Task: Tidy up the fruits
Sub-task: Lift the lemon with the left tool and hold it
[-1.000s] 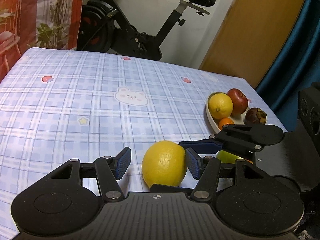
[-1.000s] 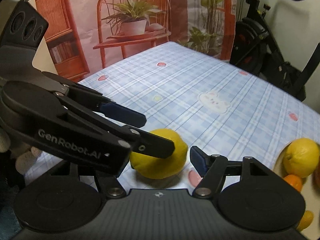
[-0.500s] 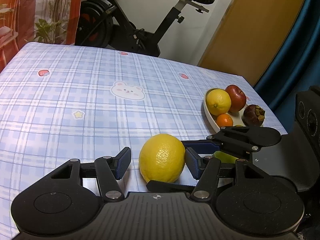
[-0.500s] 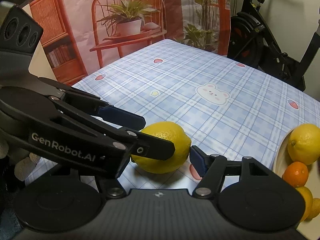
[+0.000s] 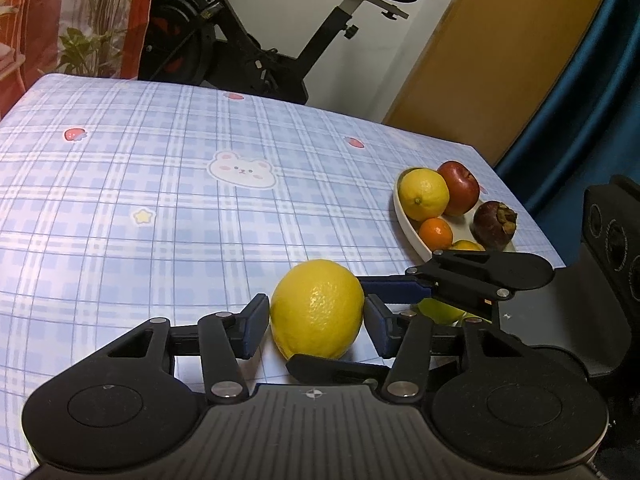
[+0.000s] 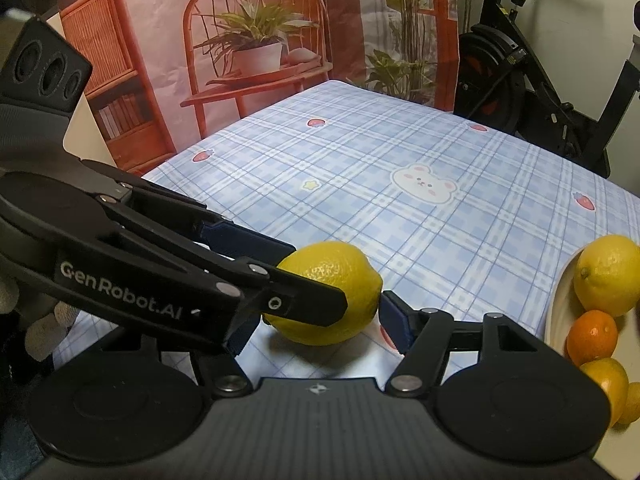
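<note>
— What does the left wrist view show?

— A big yellow lemon point(image 5: 318, 309) sits on the checked blue tablecloth point(image 5: 160, 184), right between the blue pads of the left gripper point(image 5: 316, 322). The jaws are parted a little wider than the fruit; the pads stand just beside its sides, and I cannot tell whether they touch it. The right gripper point(image 5: 384, 322) reaches in from the right, one finger along the far side of the lemon, the other low in front of it. Further right a white plate point(image 5: 404, 222) holds a second lemon point(image 5: 424, 194), a red apple point(image 5: 459, 186), a small orange point(image 5: 436, 232) and a dark mangosteen point(image 5: 494, 218).

— And the right wrist view?

— The same lemon point(image 6: 336, 280) lies on the cloth between the right gripper's point(image 6: 320, 324) fingers, which are spread wide. Its right pad is just beside the lemon's pointed end; its left finger is mostly hidden. The left gripper point(image 6: 296, 276) crosses in from the left, its near finger over the front of the fruit. The plate point(image 6: 560, 300) is at the right edge.
</note>
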`<act>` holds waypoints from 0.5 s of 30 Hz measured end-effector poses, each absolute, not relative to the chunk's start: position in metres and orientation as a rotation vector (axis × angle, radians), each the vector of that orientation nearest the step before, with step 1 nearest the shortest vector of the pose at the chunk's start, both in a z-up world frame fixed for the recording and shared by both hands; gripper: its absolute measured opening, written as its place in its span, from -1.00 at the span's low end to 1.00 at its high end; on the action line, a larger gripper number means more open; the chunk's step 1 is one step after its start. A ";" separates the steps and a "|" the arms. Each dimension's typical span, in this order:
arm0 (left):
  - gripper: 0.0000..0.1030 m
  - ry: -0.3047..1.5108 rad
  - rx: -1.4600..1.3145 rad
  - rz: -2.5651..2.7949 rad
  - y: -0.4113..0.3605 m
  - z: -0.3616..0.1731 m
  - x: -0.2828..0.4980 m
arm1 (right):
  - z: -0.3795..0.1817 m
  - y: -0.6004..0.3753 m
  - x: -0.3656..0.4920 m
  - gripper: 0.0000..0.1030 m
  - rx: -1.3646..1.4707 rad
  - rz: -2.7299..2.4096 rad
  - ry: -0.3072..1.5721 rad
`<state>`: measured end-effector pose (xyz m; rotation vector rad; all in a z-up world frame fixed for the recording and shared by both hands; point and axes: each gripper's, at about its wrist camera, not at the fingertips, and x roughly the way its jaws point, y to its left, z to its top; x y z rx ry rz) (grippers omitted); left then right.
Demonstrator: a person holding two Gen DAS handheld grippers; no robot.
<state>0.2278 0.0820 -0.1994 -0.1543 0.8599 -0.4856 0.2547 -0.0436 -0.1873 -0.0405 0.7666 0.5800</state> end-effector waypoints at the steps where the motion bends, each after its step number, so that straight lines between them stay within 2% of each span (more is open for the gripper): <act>1: 0.10 0.862 -0.155 -0.484 0.082 -0.200 0.229 | -0.188 -0.044 0.255 0.30 -0.039 0.579 0.771; 9: 0.10 0.872 -0.166 -0.488 0.078 -0.202 0.230 | -0.189 -0.047 0.252 0.29 -0.005 0.569 0.774; 15: 0.10 0.818 -0.143 -0.503 0.068 -0.183 0.224 | -0.174 -0.061 0.241 0.28 0.014 0.538 0.691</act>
